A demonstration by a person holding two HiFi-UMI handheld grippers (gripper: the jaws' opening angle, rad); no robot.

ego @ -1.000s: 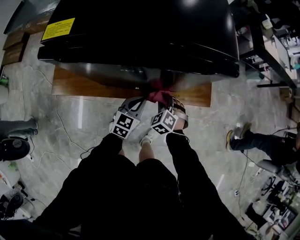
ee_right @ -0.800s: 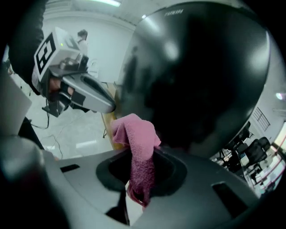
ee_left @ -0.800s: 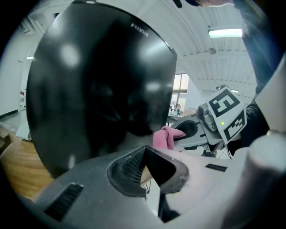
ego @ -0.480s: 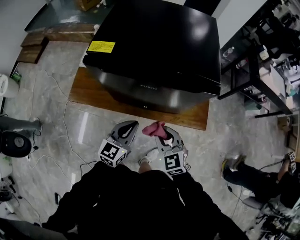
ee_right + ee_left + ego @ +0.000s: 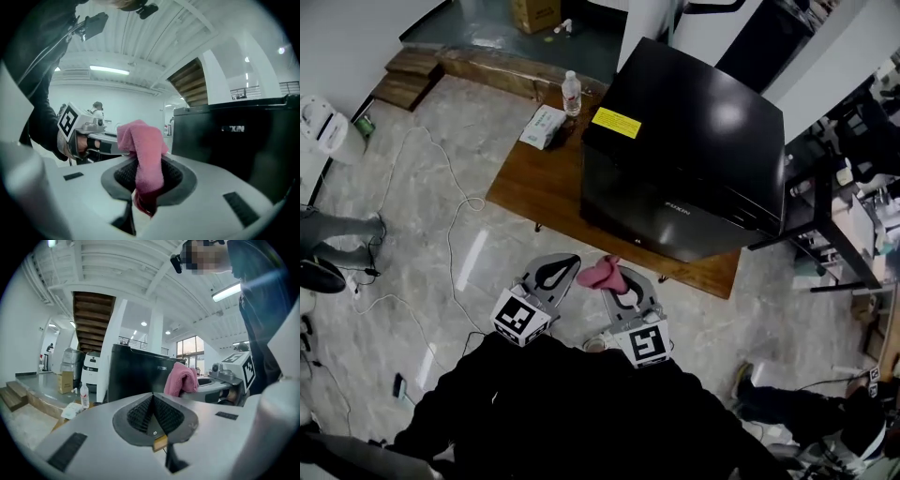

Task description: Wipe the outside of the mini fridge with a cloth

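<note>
Plainly, the right gripper (image 5: 619, 281) has its jaws clamped on the pink cloth (image 5: 600, 273). In the right gripper view the cloth rises out of the closed jaws and folds over at its top. The left gripper (image 5: 551, 277) sits just beside it at 9 o'clock, its jaws pressed together with nothing between them. Both hang over the grey floor (image 5: 441, 234). The black mini fridge (image 5: 684, 159) stands on a low wooden bench (image 5: 530, 192), at 1 o'clock from the grippers and apart from the cloth. A yellow label (image 5: 616, 122) lies on the fridge's top. On the bench, at 10 o'clock from the fridge, a clear bottle (image 5: 571, 94) stands upright with a white packet (image 5: 542, 127) just beside it.
</note>
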